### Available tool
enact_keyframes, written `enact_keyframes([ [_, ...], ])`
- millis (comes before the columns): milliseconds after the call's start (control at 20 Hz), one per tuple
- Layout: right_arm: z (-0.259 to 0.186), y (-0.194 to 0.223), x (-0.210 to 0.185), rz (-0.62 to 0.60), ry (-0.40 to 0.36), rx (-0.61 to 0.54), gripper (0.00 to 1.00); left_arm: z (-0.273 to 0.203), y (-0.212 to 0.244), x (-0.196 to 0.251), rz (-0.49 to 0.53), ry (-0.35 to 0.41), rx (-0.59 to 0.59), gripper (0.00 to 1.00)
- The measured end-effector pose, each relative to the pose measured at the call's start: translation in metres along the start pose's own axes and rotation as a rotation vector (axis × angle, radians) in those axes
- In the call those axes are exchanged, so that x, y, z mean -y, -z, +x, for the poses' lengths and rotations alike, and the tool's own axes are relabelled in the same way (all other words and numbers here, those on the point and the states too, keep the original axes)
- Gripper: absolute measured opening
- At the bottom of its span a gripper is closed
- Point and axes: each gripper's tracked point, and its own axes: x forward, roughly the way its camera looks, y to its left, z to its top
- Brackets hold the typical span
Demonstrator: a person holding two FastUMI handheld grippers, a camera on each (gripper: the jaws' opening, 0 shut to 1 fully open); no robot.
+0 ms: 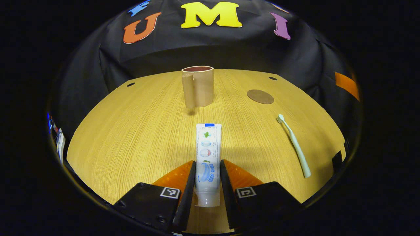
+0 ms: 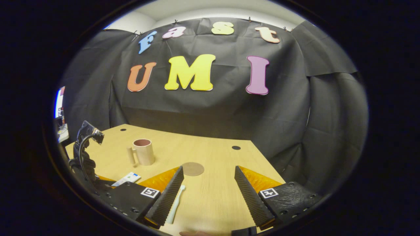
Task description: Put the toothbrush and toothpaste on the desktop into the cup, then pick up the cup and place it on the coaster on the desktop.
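White toothpaste tube (image 1: 208, 157) is lying on the table (image 1: 131, 131) — left gripper (image 1: 207, 170) is clamping it, print too small to read; right gripper (image 2: 208, 178) is gaping wide.

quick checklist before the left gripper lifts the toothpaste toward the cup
1. Left gripper astride the toothpaste, a finger on each side near the cap end: ok.
2. Both fingers pressing the tube: cannot tell, the gaps look very slim.
3. Cup upright, mouth open, nothing seen inside: ok.
4. Desktop bare between tube and cup: ok.
5. Toothbrush lies apart, off to the side of the tube: ok.
6. Right gripper open, held above the toothbrush end of the desktop, away from the cup: ok.
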Motion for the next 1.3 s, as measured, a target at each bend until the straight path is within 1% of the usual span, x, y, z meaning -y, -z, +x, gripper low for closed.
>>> enact_keyframes([
  [100,0.007,0.010,-0.006,0.005,-0.013,-0.033,0.95,0.001,-0.002,-0.001,-0.010,0.008,0.016,0.45],
  [150,0.009,0.015,-0.011,0.012,-0.030,-0.057,0.95,0.002,-0.004,0.001,-0.022,0.030,0.028,0.44],
  [200,0.012,0.022,-0.015,0.011,-0.037,-0.076,0.95,0.003,-0.007,0.008,-0.028,0.064,0.044,0.47],
  [250,0.014,0.025,-0.017,0.004,-0.040,-0.084,0.95,0.003,-0.010,0.011,-0.034,0.083,0.054,0.42],
  [300,0.017,0.029,-0.021,-0.004,-0.040,-0.091,0.95,0.000,-0.012,0.010,-0.038,0.090,0.069,0.46],
  [400,0.026,0.041,-0.026,-0.022,-0.029,-0.113,0.96,-0.006,-0.024,0.007,-0.050,0.091,0.121,0.46],
  [450,0.030,0.047,-0.028,-0.031,-0.020,-0.129,0.95,-0.010,-0.031,0.005,-0.058,0.087,0.154,0.42],
  [550,0.039,0.063,-0.039,-0.043,-0.028,-0.165,0.95,-0.022,-0.045,-0.004,-0.078,0.059,0.210,0.42],
  [700,0.047,0.088,-0.059,-0.047,-0.056,-0.230,0.95,-0.041,-0.061,-0.020,-0.066,-0.008,0.277,0.42],
  [750,0.050,0.097,-0.065,-0.047,-0.066,-0.256,0.94,-0.046,-0.065,-0.022,-0.071,-0.018,0.293,0.42],
  [800,0.053,0.105,-0.068,-0.048,-0.068,-0.279,0.95,-0.047,-0.067,-0.023,-0.073,-0.020,0.307,0.42],
  [1000,0.063,0.124,-0.073,-0.033,-0.058,-0.323,0.95,-0.050,-0.071,-0.025,-0.085,-0.026,0.326,0.42],
  [1050,0.066,0.131,-0.076,-0.018,-0.064,-0.342,0.95,-0.047,-0.069,-0.027,-0.103,-0.033,0.315,0.42],
  [1150,0.069,0.139,-0.081,0.020,-0.079,-0.379,0.95,-0.043,-0.062,-0.023,-0.107,-0.024,0.287,0.42],
  [1200,0.070,0.143,-0.083,0.026,-0.085,-0.394,0.95,-0.043,-0.062,-0.023,-0.111,-0.025,0.282,0.46],
  [1250,0.070,0.145,-0.085,0.029,-0.093,-0.404,0.95,-0.043,-0.063,-0.024,-0.112,-0.029,0.282,0.42],
  [1300,0.070,0.144,-0.087,0.029,-0.103,-0.401,0.95,-0.044,-0.064,-0.025,-0.112,-0.034,0.287,0.42],
])
